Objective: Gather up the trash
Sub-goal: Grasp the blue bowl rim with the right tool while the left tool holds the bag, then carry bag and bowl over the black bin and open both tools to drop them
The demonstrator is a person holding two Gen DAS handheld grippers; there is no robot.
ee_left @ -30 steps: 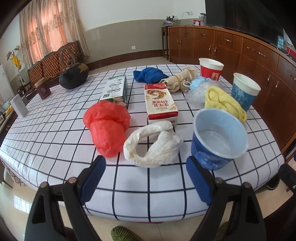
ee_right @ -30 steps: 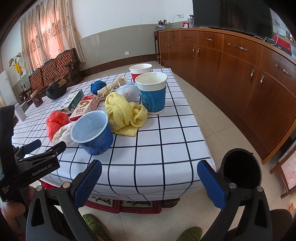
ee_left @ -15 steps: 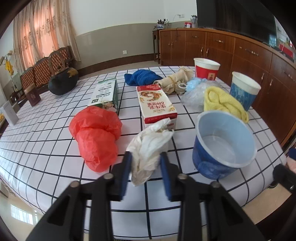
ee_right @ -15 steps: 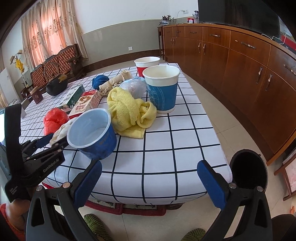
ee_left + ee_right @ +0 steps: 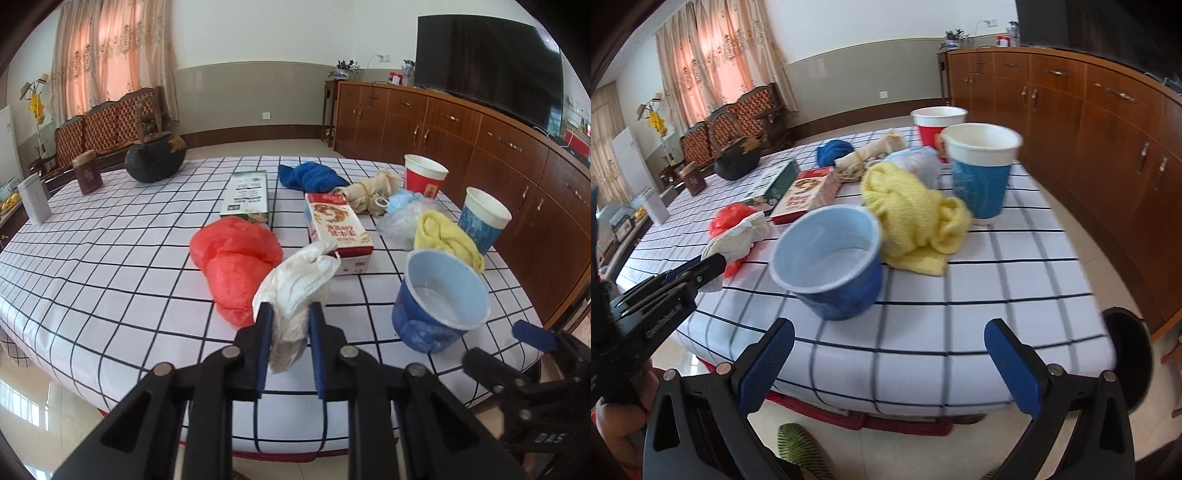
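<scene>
My left gripper [image 5: 289, 314] is shut on a crumpled white plastic bag [image 5: 301, 280], pinched at its near end and lifted a little off the checked tablecloth [image 5: 110, 266]; the same white bag [image 5: 738, 236] shows in the right wrist view. A red plastic bag [image 5: 232, 258] lies just left of it. A blue tub [image 5: 439, 306] stands to the right, near the table's front edge. My right gripper [image 5: 890, 341] is open, off the table's near edge, in front of that blue tub [image 5: 831, 262] and touching nothing.
Further back lie a red milk carton [image 5: 336, 229], a green carton [image 5: 245, 192], a yellow cloth [image 5: 447, 236], a blue paper cup [image 5: 482, 218], a red cup [image 5: 423, 177], a blue cloth [image 5: 310, 177] and a dark round bag [image 5: 153, 158]. A black bin [image 5: 1126, 365] stands on the floor at right.
My left gripper closed on the white bag and raised it slightly. My right gripper moved in closer to the table edge and the blue tub, staying open.
</scene>
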